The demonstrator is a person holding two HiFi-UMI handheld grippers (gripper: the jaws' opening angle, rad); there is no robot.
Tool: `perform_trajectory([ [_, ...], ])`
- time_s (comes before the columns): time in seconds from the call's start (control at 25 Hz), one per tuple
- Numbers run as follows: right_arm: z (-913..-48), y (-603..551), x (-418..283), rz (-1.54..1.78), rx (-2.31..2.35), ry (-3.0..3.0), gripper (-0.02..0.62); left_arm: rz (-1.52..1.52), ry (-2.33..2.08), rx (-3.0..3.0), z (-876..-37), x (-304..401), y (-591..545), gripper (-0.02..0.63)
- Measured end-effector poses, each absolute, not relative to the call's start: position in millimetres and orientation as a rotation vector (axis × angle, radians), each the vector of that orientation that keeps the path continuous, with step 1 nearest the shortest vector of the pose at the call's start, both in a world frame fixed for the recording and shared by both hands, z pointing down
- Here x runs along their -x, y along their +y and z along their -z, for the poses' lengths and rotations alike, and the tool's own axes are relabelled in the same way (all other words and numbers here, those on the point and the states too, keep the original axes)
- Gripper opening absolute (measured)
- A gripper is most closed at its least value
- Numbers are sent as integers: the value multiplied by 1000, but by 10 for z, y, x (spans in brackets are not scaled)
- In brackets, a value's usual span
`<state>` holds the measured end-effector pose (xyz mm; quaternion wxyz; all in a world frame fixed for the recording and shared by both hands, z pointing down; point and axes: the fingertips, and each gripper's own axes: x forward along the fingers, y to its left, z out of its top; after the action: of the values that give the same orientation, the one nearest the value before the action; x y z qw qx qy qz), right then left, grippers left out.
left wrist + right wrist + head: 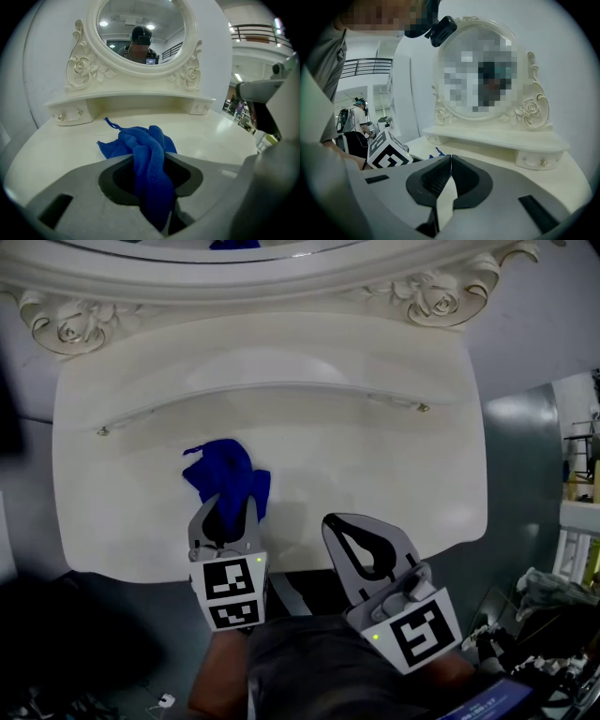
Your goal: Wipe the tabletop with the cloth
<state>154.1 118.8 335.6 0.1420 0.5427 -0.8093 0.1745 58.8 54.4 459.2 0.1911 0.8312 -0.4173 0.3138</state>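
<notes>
A blue cloth [228, 476] lies bunched on the cream tabletop [375, 474] of a dressing table, left of centre near the front edge. My left gripper [225, 517] is shut on the cloth [150, 164], whose near end runs back between the jaws while the rest spreads forward on the top. My right gripper [344, 531] hangs at the table's front edge, right of the left one, its jaws shut with nothing between them [450, 161]. In the right gripper view a sliver of the blue cloth [439, 152] shows past the left gripper's marker cube [389, 152].
A raised shelf [272, 390] with small drawer knobs runs along the back of the table under an oval mirror [140, 33] in a carved frame. The front edge [141, 568] drops to a grey floor. Cluttered gear stands at the right [553, 615].
</notes>
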Motion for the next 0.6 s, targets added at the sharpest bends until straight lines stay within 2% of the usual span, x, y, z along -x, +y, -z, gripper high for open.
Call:
perform_trajectory([
  [0.6,-3321,1007,-854,-445,-1318,-2470,15,-809,-1217,-2217,-4574,-241,1040,149],
])
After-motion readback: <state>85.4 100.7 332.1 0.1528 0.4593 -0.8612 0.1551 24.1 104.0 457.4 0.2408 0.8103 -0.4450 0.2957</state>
